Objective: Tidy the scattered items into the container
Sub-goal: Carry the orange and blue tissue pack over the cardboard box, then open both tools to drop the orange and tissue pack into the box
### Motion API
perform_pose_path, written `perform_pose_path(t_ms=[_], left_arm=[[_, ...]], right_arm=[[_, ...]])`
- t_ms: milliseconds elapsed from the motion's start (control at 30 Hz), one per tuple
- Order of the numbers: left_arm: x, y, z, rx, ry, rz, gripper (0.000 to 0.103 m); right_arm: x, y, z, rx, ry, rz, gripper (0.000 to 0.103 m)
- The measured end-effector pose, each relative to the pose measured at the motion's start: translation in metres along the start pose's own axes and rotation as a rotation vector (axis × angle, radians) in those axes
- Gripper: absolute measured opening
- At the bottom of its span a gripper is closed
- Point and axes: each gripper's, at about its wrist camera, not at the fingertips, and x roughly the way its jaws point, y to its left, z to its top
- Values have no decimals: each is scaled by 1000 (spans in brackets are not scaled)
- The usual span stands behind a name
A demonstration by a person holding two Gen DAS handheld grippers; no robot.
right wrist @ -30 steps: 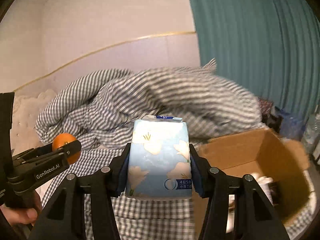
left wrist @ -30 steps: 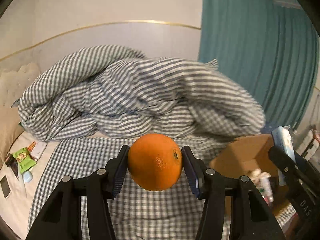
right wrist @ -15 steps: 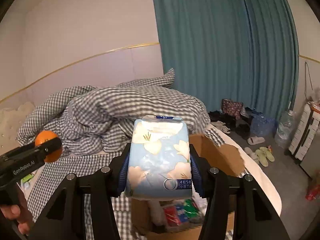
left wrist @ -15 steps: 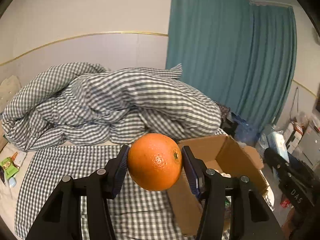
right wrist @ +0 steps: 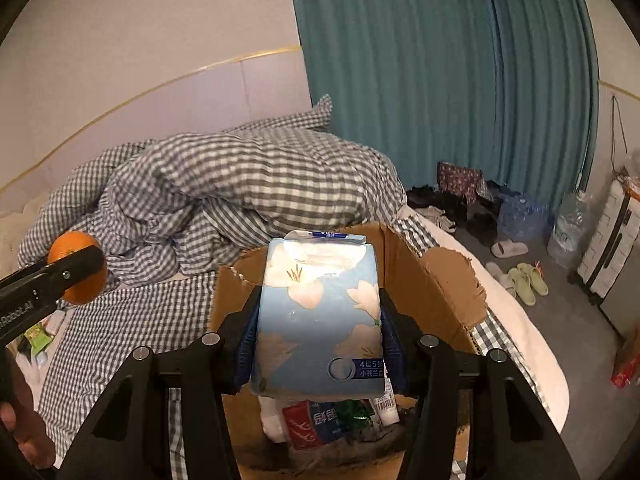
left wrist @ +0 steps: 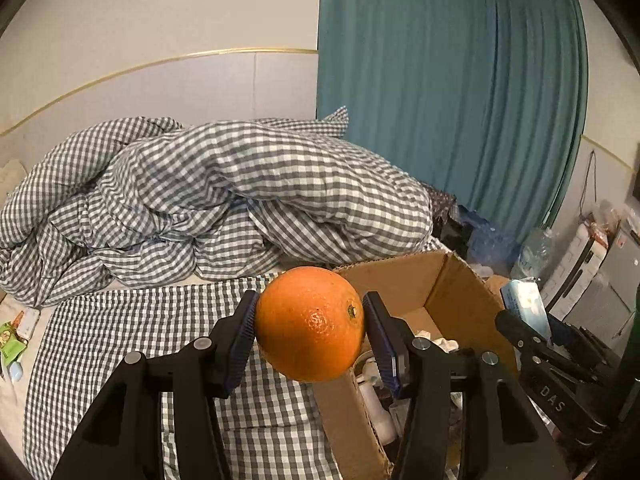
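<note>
Orange [left wrist: 310,324] clamped in left gripper [left wrist: 308,334], tissue pack [right wrist: 318,316] (jaws just easing apart) between right gripper [right wrist: 318,340] pads, over cardboard box [right wrist: 436,280].

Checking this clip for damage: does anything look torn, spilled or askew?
Yes: the cardboard box has ragged, torn flap edges at its far rim. The checked duvet is heaped in a crumpled pile behind it. Nothing looks spilled.

Both grippers have moved sideways from the bed toward the cardboard box [right wrist: 440,280]. The tissue pack [right wrist: 320,312] now hangs over the open box, and the right gripper [right wrist: 320,344] jaws have just been opening slightly around it. The orange [left wrist: 310,324] now sits at the box's near edge.
</note>
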Motion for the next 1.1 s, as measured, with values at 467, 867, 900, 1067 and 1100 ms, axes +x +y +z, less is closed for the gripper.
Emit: perform_pose_path(t_ms=[467,867,900,1067,1100], left_arm=[[51,-45,-6,48,58,-40,54],[90,-107,-33,133,164,-130,54],[89,-109,-35,139,166,-133,56],[68,-113,-28,188,75,-117,91],[63,-111,-26,187,58,-116,95]], right_arm=[[1,-51,0,59,-33,-113,91],[-13,-97,-4,135,-36,-150,91],[-14,-99,-5,140,-34,-150,91],[-14,-101,-6,155,-28,-139,91],[-15,-99,-6,155,-27,-135,91]])
